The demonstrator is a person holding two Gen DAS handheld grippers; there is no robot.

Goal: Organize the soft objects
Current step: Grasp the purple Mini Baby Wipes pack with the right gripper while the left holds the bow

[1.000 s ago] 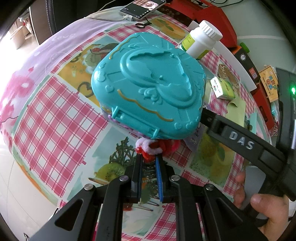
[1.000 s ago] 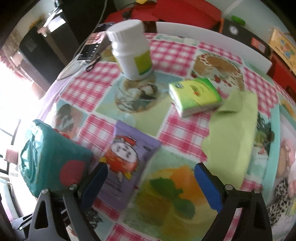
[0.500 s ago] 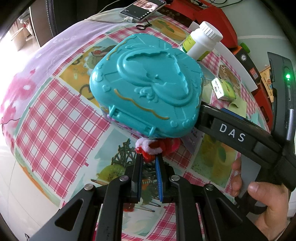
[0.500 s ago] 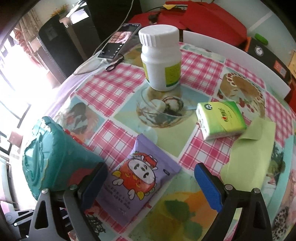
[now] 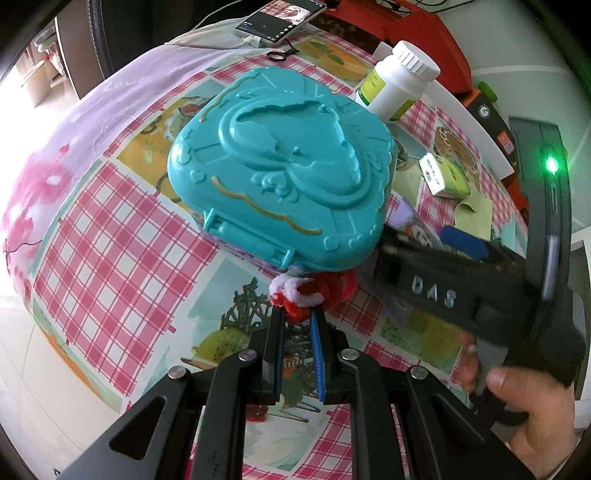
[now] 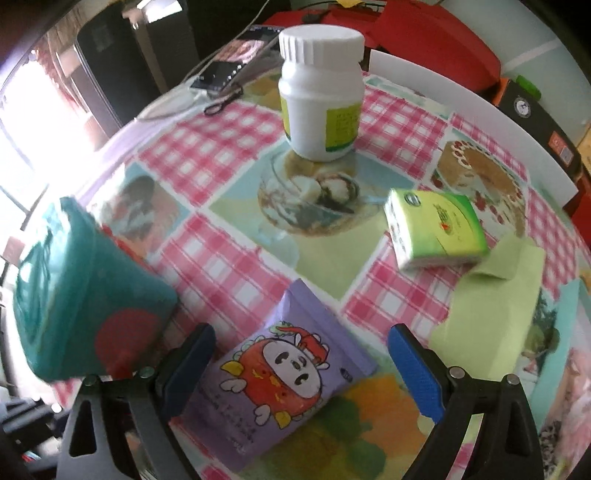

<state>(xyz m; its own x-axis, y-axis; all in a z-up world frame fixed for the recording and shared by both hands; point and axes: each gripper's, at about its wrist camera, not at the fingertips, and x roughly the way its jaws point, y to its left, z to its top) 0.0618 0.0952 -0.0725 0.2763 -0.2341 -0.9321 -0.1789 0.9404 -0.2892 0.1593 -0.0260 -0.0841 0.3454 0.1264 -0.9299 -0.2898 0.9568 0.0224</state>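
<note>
Round table (image 6: 236, 236) covered by a pink-check cloth with food prints. White bottle (image 6: 320, 96) stood upright at 12 o'clock in the right wrist view. Green tissue pack (image 6: 436, 232) laid at 3, touching a pale green cloth (image 6: 491, 310) at 4. Purple snack pouch (image 6: 284, 376) laid flat at 6. Teal case (image 5: 284, 177) seen at 9, mid-table in the left wrist view. Phone (image 5: 280, 18) and a hair tie (image 5: 280, 55) laid at the far edge, 12 o'clock.
</note>
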